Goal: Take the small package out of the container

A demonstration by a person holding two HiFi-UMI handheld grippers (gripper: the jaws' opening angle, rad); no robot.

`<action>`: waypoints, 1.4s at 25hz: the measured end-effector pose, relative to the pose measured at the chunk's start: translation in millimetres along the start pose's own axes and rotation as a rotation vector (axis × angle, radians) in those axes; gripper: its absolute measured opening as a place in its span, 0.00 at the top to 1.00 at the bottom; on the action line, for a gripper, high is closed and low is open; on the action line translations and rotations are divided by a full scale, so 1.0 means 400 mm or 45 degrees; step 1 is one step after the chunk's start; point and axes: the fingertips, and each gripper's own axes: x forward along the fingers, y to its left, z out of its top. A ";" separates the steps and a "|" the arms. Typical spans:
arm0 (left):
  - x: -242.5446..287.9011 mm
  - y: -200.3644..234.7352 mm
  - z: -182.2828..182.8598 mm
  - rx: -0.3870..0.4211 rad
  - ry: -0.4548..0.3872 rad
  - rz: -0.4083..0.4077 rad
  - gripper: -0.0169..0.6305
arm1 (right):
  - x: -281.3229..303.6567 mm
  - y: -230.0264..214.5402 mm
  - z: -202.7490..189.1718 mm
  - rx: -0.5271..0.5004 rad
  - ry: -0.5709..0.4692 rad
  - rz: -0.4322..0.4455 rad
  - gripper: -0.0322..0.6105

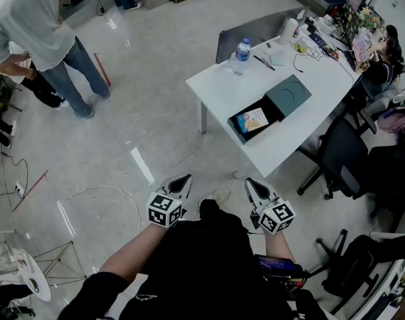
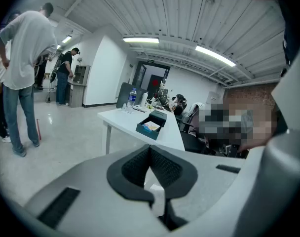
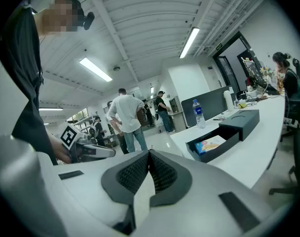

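I'm holding left tool (image 1: 181,181) and right tool (image 1: 254,185) shut, empty; reaching toward one o'clock, I'm risking nudging the container (image 1: 235,128) off the table (image 1: 219,89).

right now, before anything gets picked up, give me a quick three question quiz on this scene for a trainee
1. True or false: the small package lies inside the open container.
2. The water bottle stands on: A) the floor, B) the white table, C) a chair.
3. How do the jaws of the left gripper and the right gripper stand, and do they hold anything?
Key: 1 true. 2 B. 3 Both shut, holding nothing.
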 end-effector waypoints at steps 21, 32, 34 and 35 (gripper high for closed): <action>-0.128 -0.125 -0.128 -0.021 0.032 -0.080 0.96 | -0.166 0.122 -0.066 0.034 -0.021 -0.095 0.91; -0.121 -0.131 -0.144 -0.015 0.031 -0.100 0.96 | -0.184 0.123 -0.053 0.007 -0.046 -0.139 0.91; -0.114 -0.140 -0.136 -0.005 0.032 -0.116 0.96 | -0.197 0.118 -0.052 0.009 -0.048 -0.156 0.91; -0.111 -0.145 -0.134 0.000 0.034 -0.124 0.96 | -0.204 0.115 -0.054 0.013 -0.048 -0.167 0.91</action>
